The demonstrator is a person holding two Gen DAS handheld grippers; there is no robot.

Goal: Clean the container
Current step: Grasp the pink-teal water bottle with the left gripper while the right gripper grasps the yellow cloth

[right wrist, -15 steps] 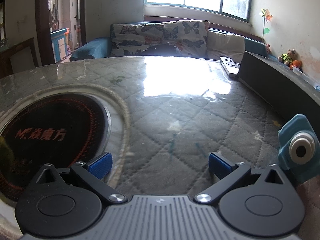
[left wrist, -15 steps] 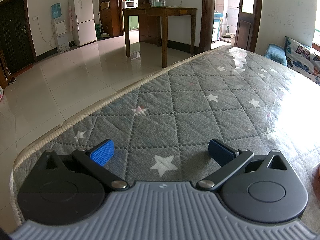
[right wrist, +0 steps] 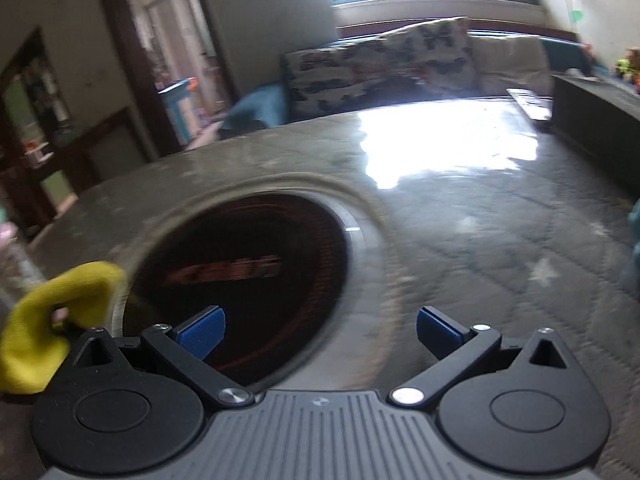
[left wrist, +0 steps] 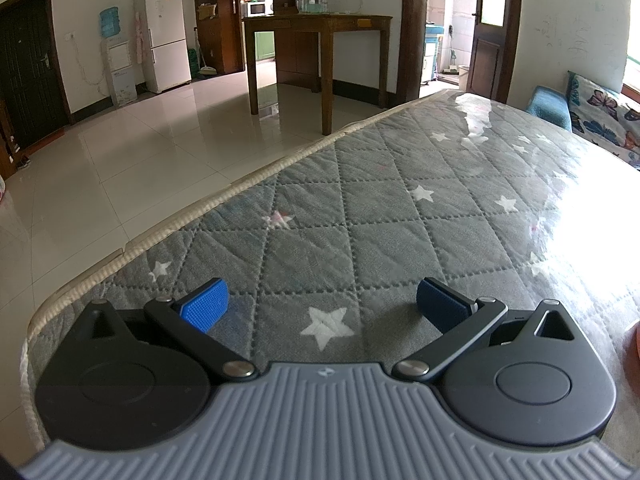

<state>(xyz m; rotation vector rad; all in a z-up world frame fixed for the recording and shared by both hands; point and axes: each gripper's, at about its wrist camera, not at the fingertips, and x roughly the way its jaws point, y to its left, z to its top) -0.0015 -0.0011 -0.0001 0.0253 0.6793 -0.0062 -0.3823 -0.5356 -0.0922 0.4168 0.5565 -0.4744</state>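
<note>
R-wrist view motion-blurred; container not identifiable. Crumpled yellow cloth [right wrist: 48, 320] cut off at left edge, beside round dark glass cooktop [right wrist: 240, 280]. Right gripper [right wrist: 320, 330] jaws wide apart, nothing between. Left gripper [left wrist: 322, 304] likewise, over grey star-quilted table cover [left wrist: 400, 208], cream edge at left.

Your tabletop [left wrist: 400, 216] is quilted grey cloth w/ glossy clear film over it. Hand-held gripper fingers [left wrist: 204, 307] carry nubbly blue pads, matt black arms. Yellow cloth [right wrist: 48, 320] looks soft; round black hob [right wrist: 240, 280] is glossy, blurred.

Grey star-quilted table top [left wrist: 400, 220] with inset dark round cooktop [right wrist: 240, 280], yellow cloth [right wrist: 44, 320] alongside.
</note>
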